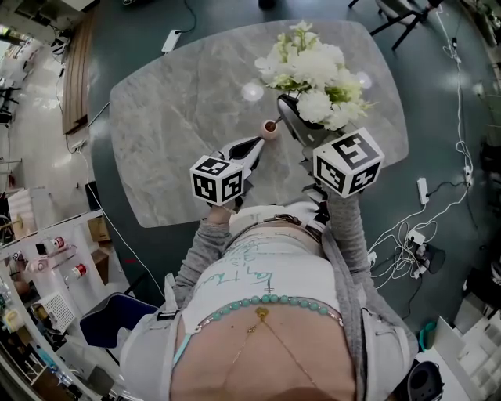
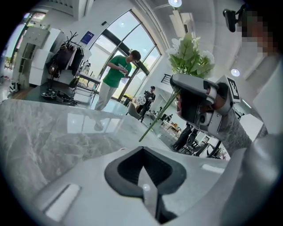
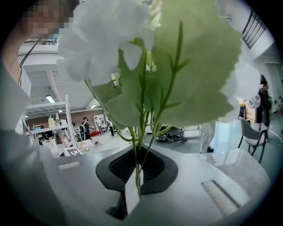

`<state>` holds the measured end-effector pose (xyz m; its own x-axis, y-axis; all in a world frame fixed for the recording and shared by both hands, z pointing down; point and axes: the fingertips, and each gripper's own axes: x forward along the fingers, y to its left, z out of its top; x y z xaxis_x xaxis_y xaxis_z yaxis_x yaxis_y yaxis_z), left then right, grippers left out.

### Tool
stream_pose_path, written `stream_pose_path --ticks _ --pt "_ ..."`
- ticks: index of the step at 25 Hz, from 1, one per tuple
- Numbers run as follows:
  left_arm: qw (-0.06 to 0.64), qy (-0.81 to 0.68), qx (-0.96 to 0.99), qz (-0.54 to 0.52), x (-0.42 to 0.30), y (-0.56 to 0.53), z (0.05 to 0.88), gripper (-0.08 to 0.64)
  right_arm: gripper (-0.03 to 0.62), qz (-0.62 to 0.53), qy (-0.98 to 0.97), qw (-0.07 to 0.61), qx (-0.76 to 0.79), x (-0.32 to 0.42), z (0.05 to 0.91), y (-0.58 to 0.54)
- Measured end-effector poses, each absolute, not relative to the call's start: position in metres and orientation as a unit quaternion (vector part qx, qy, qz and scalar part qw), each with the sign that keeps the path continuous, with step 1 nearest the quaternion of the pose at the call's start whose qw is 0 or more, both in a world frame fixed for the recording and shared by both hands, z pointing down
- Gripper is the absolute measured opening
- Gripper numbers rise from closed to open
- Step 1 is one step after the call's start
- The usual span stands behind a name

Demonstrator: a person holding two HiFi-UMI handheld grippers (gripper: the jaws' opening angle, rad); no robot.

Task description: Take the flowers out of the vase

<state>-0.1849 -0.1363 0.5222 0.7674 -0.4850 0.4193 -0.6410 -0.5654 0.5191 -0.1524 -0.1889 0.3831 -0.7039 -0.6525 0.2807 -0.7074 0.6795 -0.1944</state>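
**Daylit hall around a marbled table**

The grey marbled stone table (image 1: pixel 172 117) with rounded corners stands on a dark teal floor (image 1: pixel 133 31). A white power strip (image 1: pixel 171 41) and loose white cables (image 1: pixel 403 239) lie on that floor. Tall slanted glass windows (image 2: pixel 128 39) let in daylight, and 1 round ceiling lamp (image 2: pixel 175 3) glows above. Behind white open shelving (image 3: pixel 46 117) runs a red-brown brick wall (image 3: pixel 86 115). A grey chair (image 3: pixel 250 132) stands beyond the table's edge.
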Motion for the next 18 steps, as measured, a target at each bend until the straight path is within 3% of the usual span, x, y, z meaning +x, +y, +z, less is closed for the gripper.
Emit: stream_pose_path --ticks 18 --pt "0.34 -0.329 0.874 0.109 -0.1863 -0.1381 0.5211 0.0 0.031 0.148 -0.909 0.103 0.375 -0.1511 0.3862 -0.1894"
